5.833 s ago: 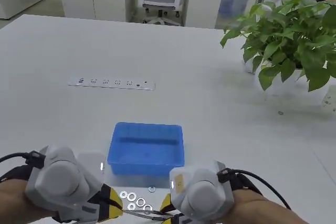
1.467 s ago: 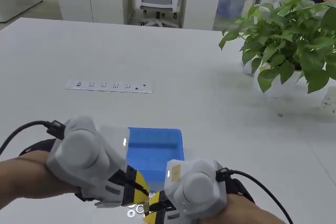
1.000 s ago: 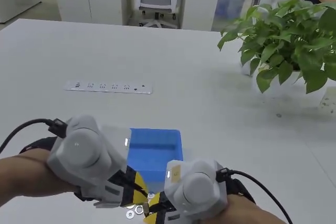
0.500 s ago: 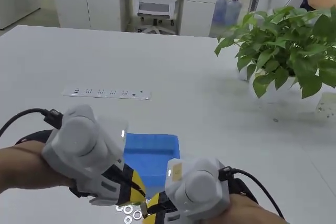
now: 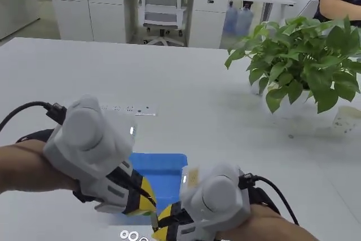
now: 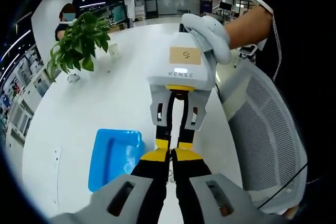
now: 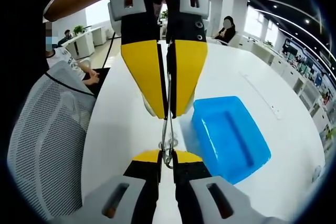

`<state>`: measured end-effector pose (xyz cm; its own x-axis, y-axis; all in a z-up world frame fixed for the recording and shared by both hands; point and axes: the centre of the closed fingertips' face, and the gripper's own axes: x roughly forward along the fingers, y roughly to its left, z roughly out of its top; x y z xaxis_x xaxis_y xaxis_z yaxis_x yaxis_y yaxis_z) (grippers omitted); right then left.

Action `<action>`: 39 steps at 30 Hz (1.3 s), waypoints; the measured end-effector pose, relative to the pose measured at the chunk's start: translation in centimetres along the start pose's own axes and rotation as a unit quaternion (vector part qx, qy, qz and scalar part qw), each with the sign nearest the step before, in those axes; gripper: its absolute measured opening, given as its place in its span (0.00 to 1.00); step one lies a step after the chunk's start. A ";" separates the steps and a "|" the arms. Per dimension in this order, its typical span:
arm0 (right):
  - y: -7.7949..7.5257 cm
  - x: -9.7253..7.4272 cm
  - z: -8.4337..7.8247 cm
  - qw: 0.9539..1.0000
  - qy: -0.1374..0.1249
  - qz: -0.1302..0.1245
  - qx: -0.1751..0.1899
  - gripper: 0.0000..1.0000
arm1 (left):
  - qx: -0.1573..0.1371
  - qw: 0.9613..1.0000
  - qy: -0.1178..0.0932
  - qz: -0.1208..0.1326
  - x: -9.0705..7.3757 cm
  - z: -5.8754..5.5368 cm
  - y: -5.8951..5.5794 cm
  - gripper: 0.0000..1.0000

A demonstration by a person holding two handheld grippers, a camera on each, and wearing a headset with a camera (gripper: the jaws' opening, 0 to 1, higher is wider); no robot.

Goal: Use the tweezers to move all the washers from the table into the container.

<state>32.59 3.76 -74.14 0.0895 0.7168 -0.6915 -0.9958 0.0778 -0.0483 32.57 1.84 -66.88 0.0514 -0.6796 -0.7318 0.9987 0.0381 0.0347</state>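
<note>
The washers (image 5: 131, 234) lie on the tabletop (image 5: 186, 100) at the head view's bottom edge, below the blue container (image 5: 163, 169). Left tool (image 6: 169, 154) and right tool (image 7: 167, 157) both clamp the tweezers (image 7: 168, 129), likely to reseat the grip.

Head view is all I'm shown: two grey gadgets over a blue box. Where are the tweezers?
Observer: In the right gripper view the tweezers run as a thin silver strip between the two pairs of yellow jaws.
Visitor: Which gadget holds them?
Observer: Both. There the left gripper is shut on them from the top of the picture, the right gripper from the bottom.
Visitor: Anything in the box?
Observer: That view looks into the container: its floor is bare blue, and the washers lie outside it.
</note>
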 end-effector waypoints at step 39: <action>-9.9 -1.0 2.7 0.999 -0.026 -0.030 -0.016 0.10 | 0.031 0.999 -0.021 0.040 -1.6 2.6 9.1 0.07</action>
<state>42.44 4.12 -70.99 0.1489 0.7468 -0.6481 -0.9887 0.0995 -0.1126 41.54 1.41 -63.62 0.1303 -0.7057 -0.6964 0.9896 0.0498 0.1346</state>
